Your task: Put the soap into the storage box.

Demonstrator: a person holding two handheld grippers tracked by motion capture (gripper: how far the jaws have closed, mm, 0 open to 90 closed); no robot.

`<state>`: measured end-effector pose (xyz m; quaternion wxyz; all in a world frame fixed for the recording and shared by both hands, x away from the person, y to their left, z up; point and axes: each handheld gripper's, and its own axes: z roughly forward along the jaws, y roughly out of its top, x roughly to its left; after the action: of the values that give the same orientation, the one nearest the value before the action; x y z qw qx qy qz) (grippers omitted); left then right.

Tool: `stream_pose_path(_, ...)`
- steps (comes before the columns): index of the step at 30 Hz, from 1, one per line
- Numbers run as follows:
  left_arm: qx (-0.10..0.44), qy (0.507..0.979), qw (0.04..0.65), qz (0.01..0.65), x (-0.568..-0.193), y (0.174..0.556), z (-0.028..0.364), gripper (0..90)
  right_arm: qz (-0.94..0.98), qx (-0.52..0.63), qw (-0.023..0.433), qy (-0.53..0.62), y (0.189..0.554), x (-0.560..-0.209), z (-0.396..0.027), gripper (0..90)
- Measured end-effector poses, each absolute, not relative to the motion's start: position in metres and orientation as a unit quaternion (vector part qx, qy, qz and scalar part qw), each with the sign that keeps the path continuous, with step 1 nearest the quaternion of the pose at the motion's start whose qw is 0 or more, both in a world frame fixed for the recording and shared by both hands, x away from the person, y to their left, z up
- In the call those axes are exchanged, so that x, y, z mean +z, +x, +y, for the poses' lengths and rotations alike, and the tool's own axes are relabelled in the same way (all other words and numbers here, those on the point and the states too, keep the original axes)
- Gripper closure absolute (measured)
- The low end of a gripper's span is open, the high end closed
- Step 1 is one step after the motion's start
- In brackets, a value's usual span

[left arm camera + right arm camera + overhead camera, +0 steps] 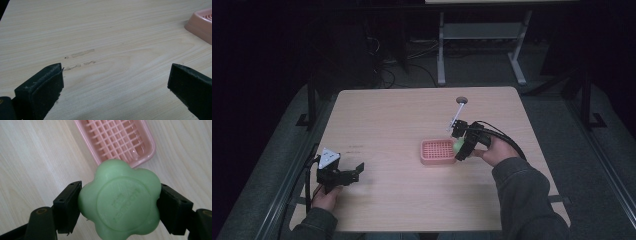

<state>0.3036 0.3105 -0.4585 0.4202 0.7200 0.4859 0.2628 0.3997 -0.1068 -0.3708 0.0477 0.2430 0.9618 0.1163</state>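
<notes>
Between the black jaws sits a pale green flower-shaped soap (pixel 120 201); beyond them, a pink grid-patterned soap dish (pixel 117 141) on the light wood-grain table (pixel 32 157).

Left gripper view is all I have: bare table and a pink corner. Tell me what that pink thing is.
Observer: It's a pink soap dish with a grid floor, lying flat near the middle of the table.
Operator: Report what the other gripper is doing.
Observer: The right gripper is shut on a green flower-shaped soap, one of the fingers pressed against each side.
Operator: Say where the soap is relative to the dish.
Observer: In the high view it sits at the dish's right edge, not yet inside it.
</notes>
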Motion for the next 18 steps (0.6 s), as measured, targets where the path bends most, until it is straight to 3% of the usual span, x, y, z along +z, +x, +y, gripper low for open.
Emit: stream_pose_path(18,0.262,0.719,0.421,0.487,-0.459,0.304,0.31,0.0,0.962,0.147,0.045,0.223,0.412,-0.363,-0.074,26.1)
